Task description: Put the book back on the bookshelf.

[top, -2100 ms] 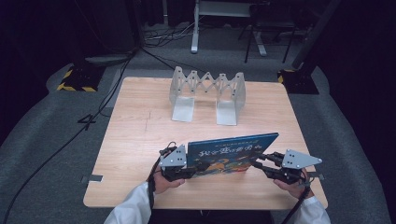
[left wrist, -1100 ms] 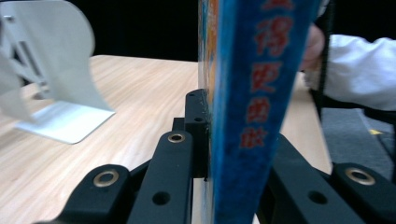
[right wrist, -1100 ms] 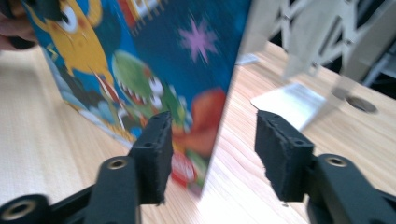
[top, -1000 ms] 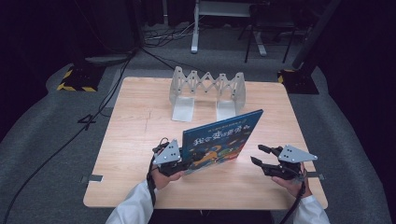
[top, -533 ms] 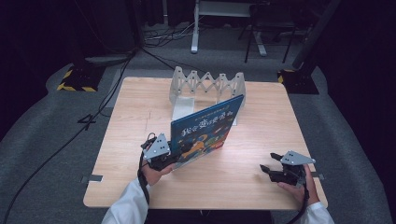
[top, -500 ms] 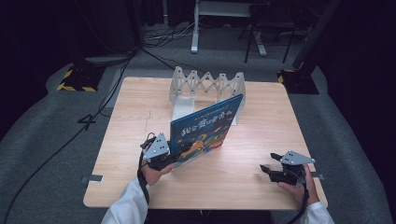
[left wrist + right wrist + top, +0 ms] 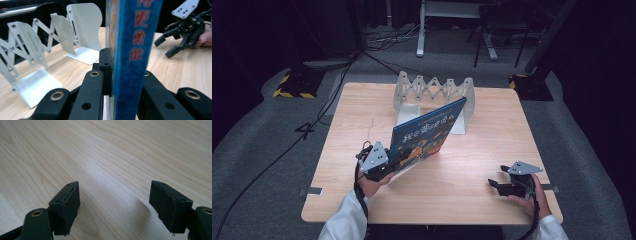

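Left gripper [image 7: 384,165] sits near the table's near-left part, jaws clamped on the lower corner of a blue book [image 7: 428,131]. In the left gripper view the jaws press either side of the book [image 7: 130,50], spine edge facing the camera, red characters running down it. Book is held up off the table [image 7: 362,115], tilted, its top edge rising to the far right; that far corner reaches just in front of the right plate of the white folding rack [image 7: 432,92]. Cannot tell if book touches the rack. Rack stands at the table's far edge, zigzag links between its upright plates, flat feet on the wood; in the left gripper view it [image 7: 50,32] lies left of the book.

Right gripper [image 7: 499,184] is low over the table's near-right corner, well apart from the book, jaws spread wide with nothing between them. Its own view shows bare wood [image 7: 112,157] between the two pads. Open tabletop lies between the hands and along the left side.
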The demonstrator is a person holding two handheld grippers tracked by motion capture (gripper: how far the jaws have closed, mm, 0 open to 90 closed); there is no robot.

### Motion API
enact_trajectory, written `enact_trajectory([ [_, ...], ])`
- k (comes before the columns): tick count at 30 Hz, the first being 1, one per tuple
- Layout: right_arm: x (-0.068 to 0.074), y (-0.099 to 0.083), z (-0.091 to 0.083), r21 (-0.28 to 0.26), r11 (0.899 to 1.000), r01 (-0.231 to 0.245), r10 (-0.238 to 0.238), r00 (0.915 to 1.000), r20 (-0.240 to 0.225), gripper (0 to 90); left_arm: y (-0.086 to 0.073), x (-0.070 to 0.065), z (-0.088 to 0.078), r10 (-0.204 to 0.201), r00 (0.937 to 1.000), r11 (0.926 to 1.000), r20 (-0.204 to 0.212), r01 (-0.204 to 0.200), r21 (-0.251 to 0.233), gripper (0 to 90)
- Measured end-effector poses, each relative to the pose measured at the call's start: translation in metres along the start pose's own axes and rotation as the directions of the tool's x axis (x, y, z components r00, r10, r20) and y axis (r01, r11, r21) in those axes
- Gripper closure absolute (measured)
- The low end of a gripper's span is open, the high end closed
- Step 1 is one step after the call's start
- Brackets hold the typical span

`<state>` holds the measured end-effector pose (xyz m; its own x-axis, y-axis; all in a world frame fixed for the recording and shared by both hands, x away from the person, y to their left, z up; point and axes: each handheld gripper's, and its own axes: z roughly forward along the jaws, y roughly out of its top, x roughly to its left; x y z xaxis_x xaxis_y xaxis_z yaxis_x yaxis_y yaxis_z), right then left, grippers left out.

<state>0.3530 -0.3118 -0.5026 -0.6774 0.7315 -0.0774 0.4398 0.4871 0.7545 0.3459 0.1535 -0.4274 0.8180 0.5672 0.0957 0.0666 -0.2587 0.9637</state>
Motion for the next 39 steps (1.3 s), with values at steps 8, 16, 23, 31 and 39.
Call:
enact_trajectory([
  [8,0.0,0.0,0.0,0.001,1.0,-0.004,0.004,1.0,-0.007,25.7,0.004,0.004,-0.005,-0.015,0.9979,0.9999,-0.062,0.015,-0.002,83.0],
  [16,-0.001,0.0,0.0,0.002,1.0,-0.008,0.008,0.9999,-0.011,24.6,0.007,0.014,-0.014,-0.026,0.9943,0.9996,-0.103,0.025,-0.012,83.0],
  [23,-0.001,0.0,0.001,0.01,1.0,-0.01,0.01,0.9999,-0.013,20.1,0.009,0.023,-0.028,-0.047,0.9878,0.9986,-0.148,0.043,-0.03,83.0],
  [31,-0.001,-0.001,0.001,0.009,1.0,-0.018,0.018,0.9997,-0.016,20.1,0.01,0.029,-0.033,-0.055,0.982,0.9983,-0.181,0.05,-0.031,83.0],
  [39,-0.002,-0.001,0.001,0.012,1.0,-0.025,0.025,0.9995,-0.021,20.4,0.012,0.036,-0.035,-0.049,0.9751,0.9988,-0.216,0.046,-0.018,83.1],
])
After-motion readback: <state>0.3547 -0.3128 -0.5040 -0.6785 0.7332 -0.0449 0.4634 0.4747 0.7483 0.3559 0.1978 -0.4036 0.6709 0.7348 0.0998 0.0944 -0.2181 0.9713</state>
